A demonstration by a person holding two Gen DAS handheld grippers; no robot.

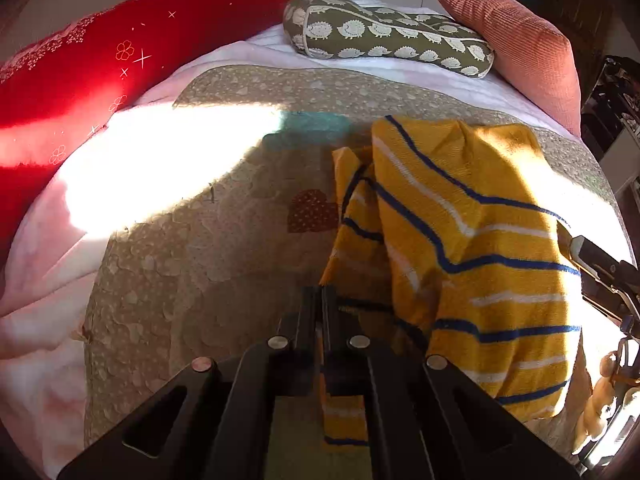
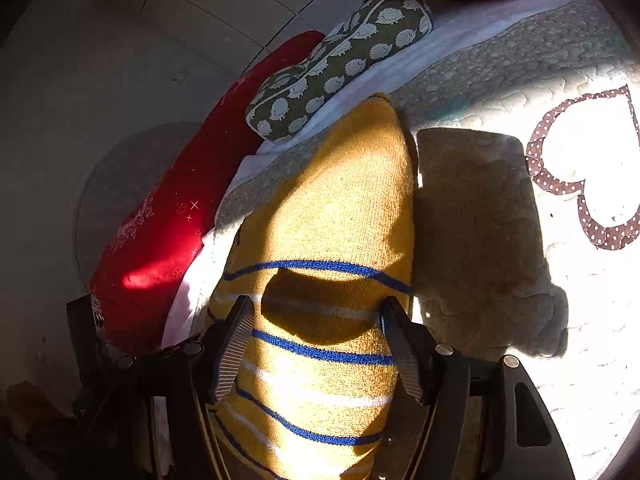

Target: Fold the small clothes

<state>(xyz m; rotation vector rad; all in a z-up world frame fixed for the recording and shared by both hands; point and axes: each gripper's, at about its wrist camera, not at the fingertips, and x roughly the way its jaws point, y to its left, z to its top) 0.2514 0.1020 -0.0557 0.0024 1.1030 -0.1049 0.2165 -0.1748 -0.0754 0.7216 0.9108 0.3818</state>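
1. Looking down my left wrist view: my left claw is closed tight, with a strip of the yellow striped garment pinched between the fingers; the cloth runs back under them towards the camera.
2. Same view: the garment lies bunched on the quilt of the bed, right of centre, one layer flopped over another. Not flat, no clean fold line showing.
3. Same view: hedgehog-print pillow, red cushion and pink cushion sit at the far end, well apart from the work.
4. Right wrist view: my right claw stands wide, its ribbed pads either side of the garment's striped body. Pads look clear of the cloth or just brushing it; I'd call that no grip.
5. Same view: the garment runs away from the claw to a rounded far end beside the hard shadow on the quilt.
6. Step in hand, as I judge it: getting a two-point hold, left side done, right side pending.
7. Next move calls for: close right on an edge, not the thick middle, then pull taut against the left before laying flat.
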